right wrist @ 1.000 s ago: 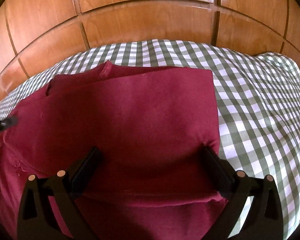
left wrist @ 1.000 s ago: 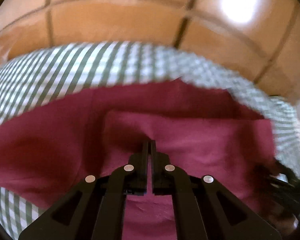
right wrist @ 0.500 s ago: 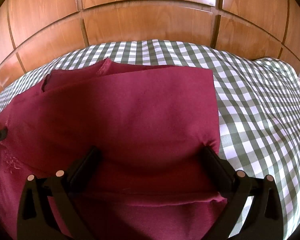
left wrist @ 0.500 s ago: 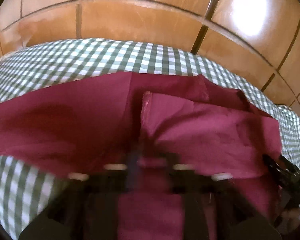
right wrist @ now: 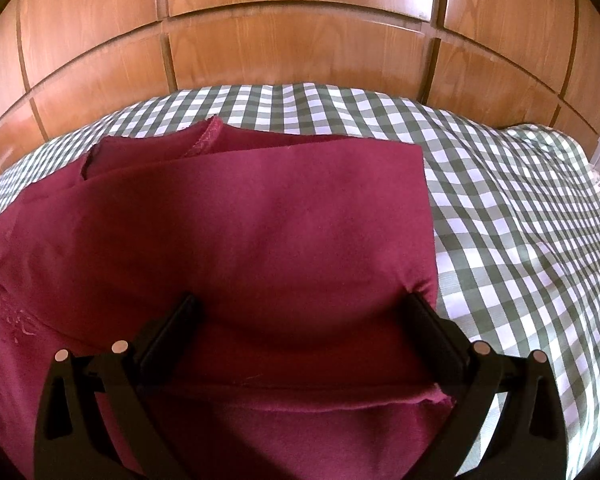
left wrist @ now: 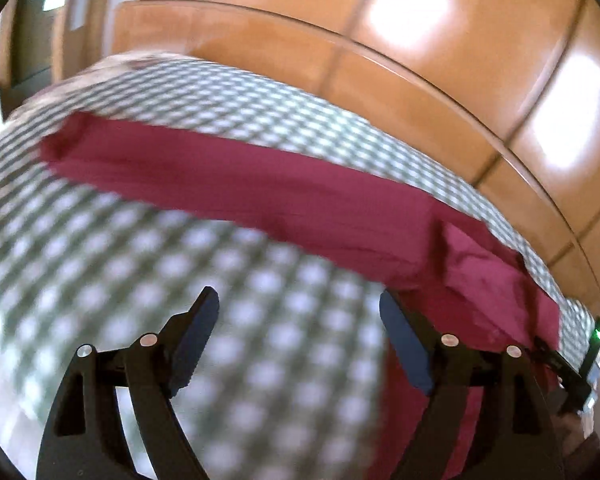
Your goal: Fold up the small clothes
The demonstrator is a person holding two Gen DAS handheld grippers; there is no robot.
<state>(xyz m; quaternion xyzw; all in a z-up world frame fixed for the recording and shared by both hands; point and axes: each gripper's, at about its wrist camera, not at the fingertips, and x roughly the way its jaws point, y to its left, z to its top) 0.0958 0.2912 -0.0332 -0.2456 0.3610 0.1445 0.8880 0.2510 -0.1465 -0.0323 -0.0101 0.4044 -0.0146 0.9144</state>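
A single dark red, soft knit garment (right wrist: 260, 240) lies on the green-and-white checked bedcover (right wrist: 520, 220), in front of the panelled orange-brown wooden wardrobe doors (right wrist: 300, 48). Judged from how it lies, the folding is under way but not finished: in the right wrist view a flat, squarish upper layer with a straight right edge rests over lower layers, and a hemmed corner pokes out from beneath at the far side, so at least one fold appears made. The layers do not line up neatly there, and in the left wrist view, which is blurred, a long strip of the same red cloth (left wrist: 240, 184) stretches away to the left across the cover, so that part probably has yet to be brought in. The black two-finger left gripper (left wrist: 300, 320) is spread wide and holds nothing, hovering mostly over bare checked cover with the cloth's edge by its right finger. The black two-finger right gripper (right wrist: 300, 320) is also spread wide, its fingers straddling the near part of the folded layer; whether they press on the fabric cannot be told. By count: one garment, one bedcover, two grippers, and no other clothes in sight, folded or waiting.
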